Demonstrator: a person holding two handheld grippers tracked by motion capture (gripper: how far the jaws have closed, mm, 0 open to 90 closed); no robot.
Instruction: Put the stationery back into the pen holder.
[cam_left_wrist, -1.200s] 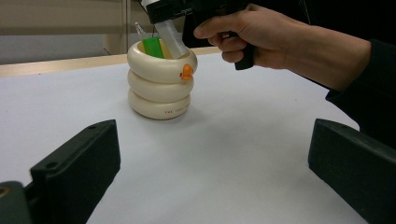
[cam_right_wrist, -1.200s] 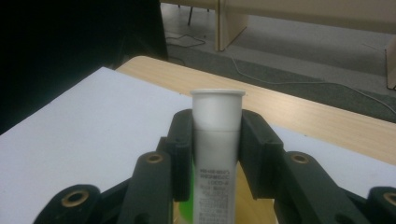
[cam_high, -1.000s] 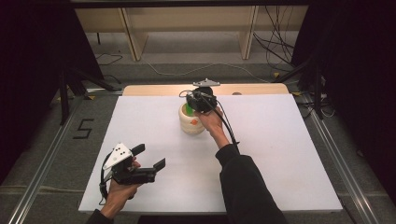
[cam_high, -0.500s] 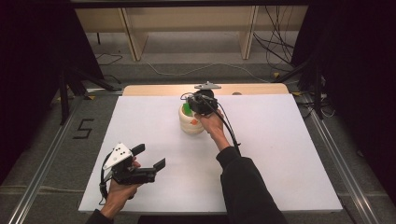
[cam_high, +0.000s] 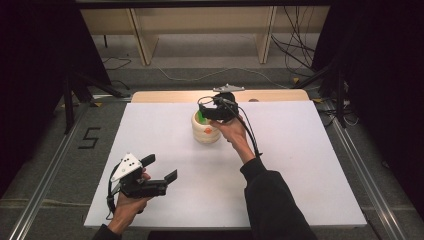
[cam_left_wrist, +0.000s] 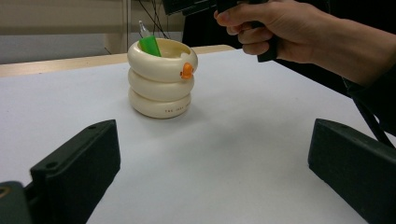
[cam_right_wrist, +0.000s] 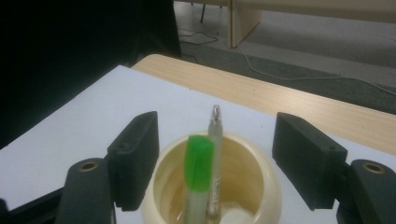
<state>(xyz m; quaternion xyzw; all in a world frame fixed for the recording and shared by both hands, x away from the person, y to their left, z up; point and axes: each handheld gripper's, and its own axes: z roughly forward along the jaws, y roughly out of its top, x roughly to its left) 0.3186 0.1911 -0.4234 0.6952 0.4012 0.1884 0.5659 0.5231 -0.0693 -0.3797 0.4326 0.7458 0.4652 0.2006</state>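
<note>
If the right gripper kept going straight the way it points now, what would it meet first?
Most likely the green-capped pen and the clear pen standing in the cream holder. The right gripper is open, with its jaws on either side of the holder's mouth. How far above the rim they sit is unclear.

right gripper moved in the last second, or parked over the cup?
No. The right gripper sits above the cream holder, just short of the table's wooden far edge, same as before.
</note>
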